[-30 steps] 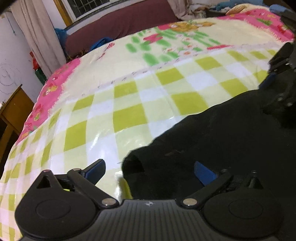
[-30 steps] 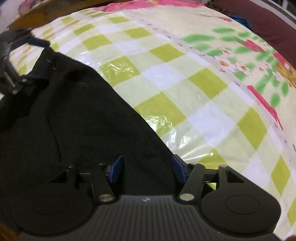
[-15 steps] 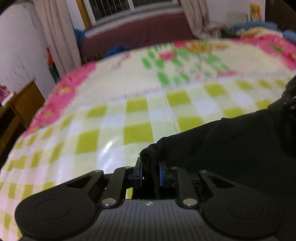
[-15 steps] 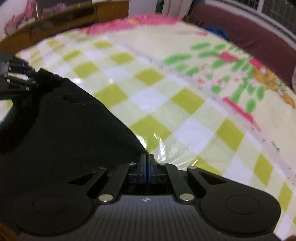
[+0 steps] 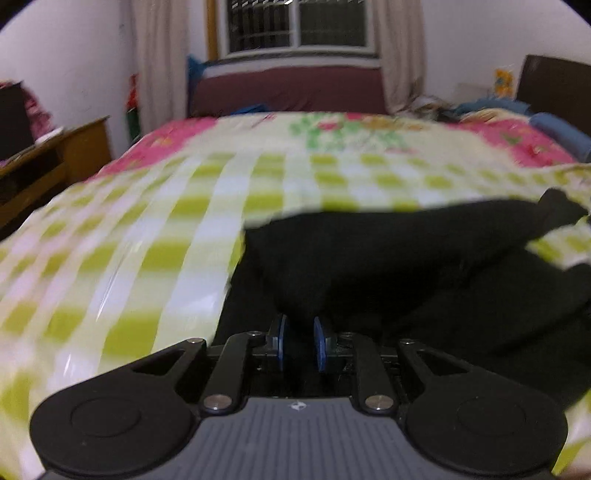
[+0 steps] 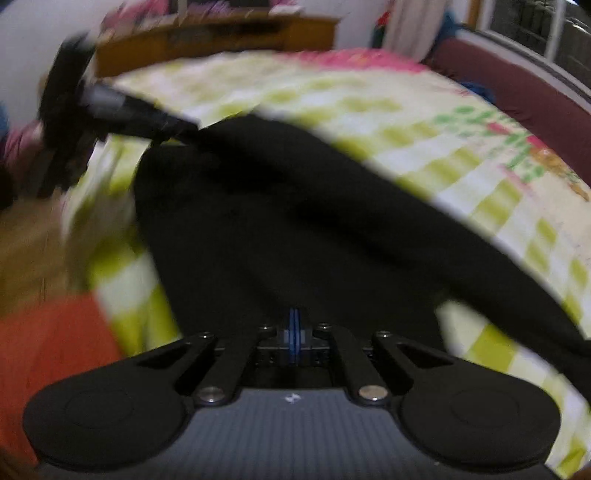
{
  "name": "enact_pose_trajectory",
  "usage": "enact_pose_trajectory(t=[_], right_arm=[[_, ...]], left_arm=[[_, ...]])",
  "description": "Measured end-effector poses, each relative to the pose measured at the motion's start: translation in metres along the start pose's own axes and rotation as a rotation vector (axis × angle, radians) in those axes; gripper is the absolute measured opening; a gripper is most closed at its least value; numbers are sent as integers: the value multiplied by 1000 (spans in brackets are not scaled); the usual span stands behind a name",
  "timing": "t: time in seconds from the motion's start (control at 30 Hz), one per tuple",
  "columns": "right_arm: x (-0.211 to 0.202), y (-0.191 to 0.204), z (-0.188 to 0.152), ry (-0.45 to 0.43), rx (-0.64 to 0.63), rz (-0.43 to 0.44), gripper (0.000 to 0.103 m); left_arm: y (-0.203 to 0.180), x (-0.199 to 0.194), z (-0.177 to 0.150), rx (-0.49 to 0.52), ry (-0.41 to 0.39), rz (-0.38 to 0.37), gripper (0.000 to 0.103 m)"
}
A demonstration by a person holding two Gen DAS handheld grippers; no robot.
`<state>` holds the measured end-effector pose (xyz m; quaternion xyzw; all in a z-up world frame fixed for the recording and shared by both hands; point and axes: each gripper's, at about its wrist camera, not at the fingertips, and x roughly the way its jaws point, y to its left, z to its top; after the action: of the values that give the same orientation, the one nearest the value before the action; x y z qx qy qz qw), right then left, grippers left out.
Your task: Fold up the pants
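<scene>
Left wrist view: black pants (image 5: 388, 258) bunch between left gripper (image 5: 300, 343) pads.

pants (image 5: 388, 266) on bed (image 5: 155, 236), spread ahead of both grippers | left gripper (image 5: 300, 341) at their near edge, cloth between its pads | right gripper (image 6: 294, 332) likewise | window (image 5: 299, 26) behind bed | desk (image 5: 48, 158) left of bed

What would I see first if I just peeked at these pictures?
First, the black pants in the middle, lifted off the checked bedspread. The left gripper pinches a bunch of them, and the right gripper is shut on another edge. Behind the bed there is a window.
</scene>
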<state>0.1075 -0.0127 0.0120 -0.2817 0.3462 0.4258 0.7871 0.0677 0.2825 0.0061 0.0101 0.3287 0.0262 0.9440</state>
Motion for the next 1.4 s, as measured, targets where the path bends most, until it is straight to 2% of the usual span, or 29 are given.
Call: enact_pose_trajectory(t=[0.03,0.1,0.23,0.37,0.47,0.53,0.63,0.67,0.7,0.8,0.9,0.93,1.0,1.03,1.07,1.13,1.27,1.33,1.4], right_arm=[[1,6,2,-9,-57,-27,9],[7,3,14,-29,-146,-107,41],[33,-27,44,-55,-222,-226,44],[76,-43,61,-39,-287,-246,45],[104,-39,68,-54,-355,-240,52],[119,-33,72,-72,-384,-236,52],[136,-26,82,-94,-402,-252,49],[138,-27,85,-94,-387,-251,41],[137,-29,88,-92,-363,-243,27],[126,-40,101,-94,-249,-198,11],[103,-48,112,-110,-178,-178,9],[95,-52,115,-116,-165,-176,9],[81,-56,119,-123,-146,-169,9],[74,-57,120,-127,-137,-162,9],[68,-58,122,-130,-129,-150,9],[59,-53,124,-133,-140,-140,8],[37,-35,126,-149,-144,-95,7],[24,-14,127,-173,-138,-57,7],[24,8,123,-175,-146,1,8]], left_arm=[[2,-1,-5,-20,6,9,32],[8,-2,-5,-55,5,22,32],[8,-7,7,-26,-52,24,35],[-2,-4,15,88,-89,37,56],[-16,-6,15,203,-101,42,71],[-24,-6,12,267,-108,41,77],[-41,-7,6,366,-109,18,80],[-49,-7,3,412,-116,13,83],[-55,-7,2,445,-128,20,85],[-71,1,4,507,-190,84,88],[-80,25,14,564,-195,184,88],[-82,33,15,600,-191,205,84],[-85,44,20,661,-167,220,61],[-83,45,25,672,-152,201,46],[-82,43,29,677,-149,189,38],[-81,37,34,716,-172,220,36],[-72,11,43,793,-270,311,35],[-67,-8,37,807,-322,346,35],[-58,-14,18,802,-311,377,35]])
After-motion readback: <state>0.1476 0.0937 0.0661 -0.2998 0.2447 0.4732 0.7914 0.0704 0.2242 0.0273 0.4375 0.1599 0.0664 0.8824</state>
